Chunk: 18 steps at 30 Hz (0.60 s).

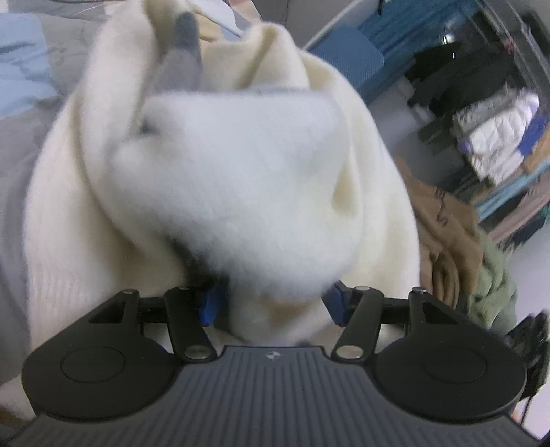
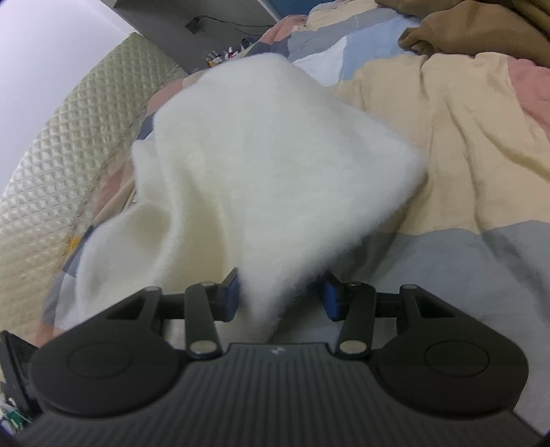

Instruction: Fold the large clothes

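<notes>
The left gripper [image 1: 273, 304] is clamping a thick bunch of the cream knit sweater [image 1: 223, 178], its blue pads [image 1: 210, 306] pressing into the fabric from both sides, with the jaws standing partly apart around the bulk. From there the sweater is billowing up and forward, blurred, filling most of the left wrist view; a ribbed stretch is hanging down at the left, and a grey patch [image 1: 184, 55] is showing among the folds near the top. Past the sweater on the right, a brown garment [image 1: 443, 227] and a green one [image 1: 495, 285] are lying in a heap, and a rack of hanging clothes [image 1: 495, 137] is standing farther back.

The right gripper [image 2: 280, 297] is likewise gripping a gathered fold of the same sweater [image 2: 268, 165], blue pads [image 2: 231, 299] on either side of it. The cloth is rising from the jaws in a blurred white mass above a patchwork bedspread [image 2: 464, 178] of tan, grey, blue and pink. A quilted headboard [image 2: 68, 165] is curving along the left edge, and a brown garment [image 2: 481, 27] is resting on the bedspread at the upper right.
</notes>
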Tool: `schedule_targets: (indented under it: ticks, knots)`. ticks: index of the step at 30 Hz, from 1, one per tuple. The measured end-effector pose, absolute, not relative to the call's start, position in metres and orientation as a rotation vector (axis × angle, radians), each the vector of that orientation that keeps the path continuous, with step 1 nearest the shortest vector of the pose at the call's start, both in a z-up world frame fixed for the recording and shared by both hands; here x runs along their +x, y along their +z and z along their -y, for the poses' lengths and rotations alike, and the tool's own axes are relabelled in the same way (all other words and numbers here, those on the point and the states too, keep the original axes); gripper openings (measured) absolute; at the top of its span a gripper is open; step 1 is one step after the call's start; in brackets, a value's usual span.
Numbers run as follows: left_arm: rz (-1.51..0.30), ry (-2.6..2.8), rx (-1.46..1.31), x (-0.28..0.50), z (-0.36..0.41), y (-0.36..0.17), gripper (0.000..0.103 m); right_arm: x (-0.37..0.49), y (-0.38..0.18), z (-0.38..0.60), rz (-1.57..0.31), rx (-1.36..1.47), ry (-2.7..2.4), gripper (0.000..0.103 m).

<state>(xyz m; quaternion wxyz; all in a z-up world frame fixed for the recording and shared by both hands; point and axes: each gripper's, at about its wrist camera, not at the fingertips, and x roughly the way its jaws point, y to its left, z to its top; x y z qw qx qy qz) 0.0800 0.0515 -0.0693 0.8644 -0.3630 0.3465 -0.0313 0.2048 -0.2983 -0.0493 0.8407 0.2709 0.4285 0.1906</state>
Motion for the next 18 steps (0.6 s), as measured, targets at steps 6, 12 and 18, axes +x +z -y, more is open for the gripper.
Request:
schedule_targets:
  ticks: [6,12,18]
  knots:
    - [-0.648,-0.036,-0.841,0.087,-0.074,-0.069,0.062,0.209,-0.053,0.306,-0.870,0.589,0.381,0.037]
    - [-0.625,-0.004,-0.890,0.105,-0.092,-0.075,0.047,0.215,-0.058,0.322,-0.799,0.676,0.354,0.033]
    - [-0.576,-0.072,-0.893,0.096,-0.089,-0.062,0.024,0.208,-0.046,0.319,-0.740,0.611,0.422,0.017]
